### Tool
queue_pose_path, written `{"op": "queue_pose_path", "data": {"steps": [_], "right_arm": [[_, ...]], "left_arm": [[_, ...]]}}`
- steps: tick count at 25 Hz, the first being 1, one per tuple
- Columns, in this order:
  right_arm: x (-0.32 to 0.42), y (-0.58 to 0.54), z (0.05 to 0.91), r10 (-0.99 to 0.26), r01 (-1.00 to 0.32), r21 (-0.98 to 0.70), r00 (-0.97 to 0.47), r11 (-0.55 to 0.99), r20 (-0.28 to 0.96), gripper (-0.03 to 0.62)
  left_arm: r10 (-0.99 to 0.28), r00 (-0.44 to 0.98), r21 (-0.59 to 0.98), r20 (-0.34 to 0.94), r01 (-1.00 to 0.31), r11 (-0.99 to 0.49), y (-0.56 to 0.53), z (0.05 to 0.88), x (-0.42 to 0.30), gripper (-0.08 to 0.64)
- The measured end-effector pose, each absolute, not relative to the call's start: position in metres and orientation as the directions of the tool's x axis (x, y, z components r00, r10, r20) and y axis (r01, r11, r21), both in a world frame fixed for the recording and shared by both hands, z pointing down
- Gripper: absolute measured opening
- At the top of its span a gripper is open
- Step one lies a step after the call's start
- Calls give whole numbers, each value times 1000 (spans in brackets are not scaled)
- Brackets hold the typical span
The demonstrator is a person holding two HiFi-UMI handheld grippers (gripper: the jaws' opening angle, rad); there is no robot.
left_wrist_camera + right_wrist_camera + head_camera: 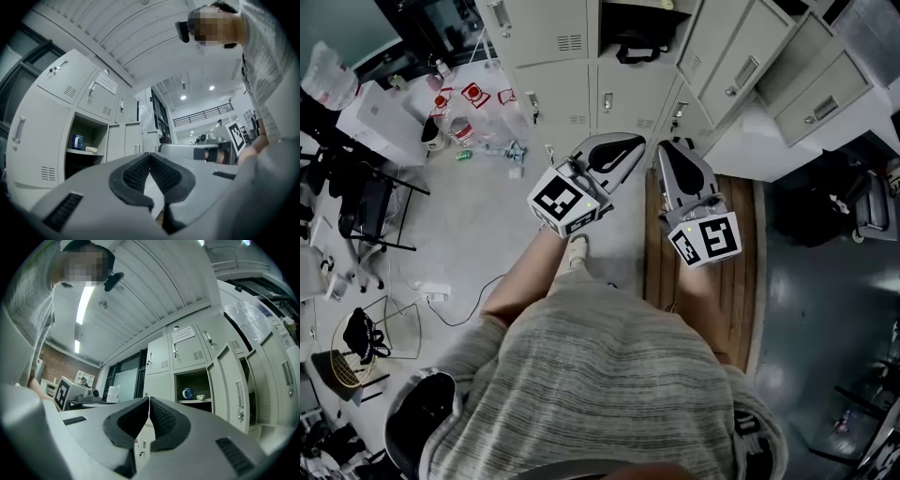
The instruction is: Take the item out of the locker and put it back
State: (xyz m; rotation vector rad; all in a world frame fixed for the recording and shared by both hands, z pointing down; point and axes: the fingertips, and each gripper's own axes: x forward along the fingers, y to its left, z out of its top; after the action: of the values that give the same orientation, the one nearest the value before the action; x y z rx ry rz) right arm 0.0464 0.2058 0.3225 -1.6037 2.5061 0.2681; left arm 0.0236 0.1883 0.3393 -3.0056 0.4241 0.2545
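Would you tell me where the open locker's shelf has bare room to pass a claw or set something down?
Above the blue mug and the small white item the compartment is open up to its top: room for a claw. The shelf is crowded: those two fill most of its width, leaving slim strips by the walls.

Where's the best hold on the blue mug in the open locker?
Probably grip the blue mug across its body, coming level through the open front of the locker: it stands upright on the shelf, small white item close at one side.
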Motion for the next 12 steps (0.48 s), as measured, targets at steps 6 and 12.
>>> {"op": "queue_pose_path", "data": {"steps": [6,12], "right_arm": [[47,161,322,-893,-917,42,-395,396,-217,28],[39,93,316,-896,-919,47,-391,391,-212,31]], "left_arm": [[-272,946,-65,-177,-287,-956,143,339,19,8],[-272,944,-66,-186,-289,-955,74,333,13,8]]}}
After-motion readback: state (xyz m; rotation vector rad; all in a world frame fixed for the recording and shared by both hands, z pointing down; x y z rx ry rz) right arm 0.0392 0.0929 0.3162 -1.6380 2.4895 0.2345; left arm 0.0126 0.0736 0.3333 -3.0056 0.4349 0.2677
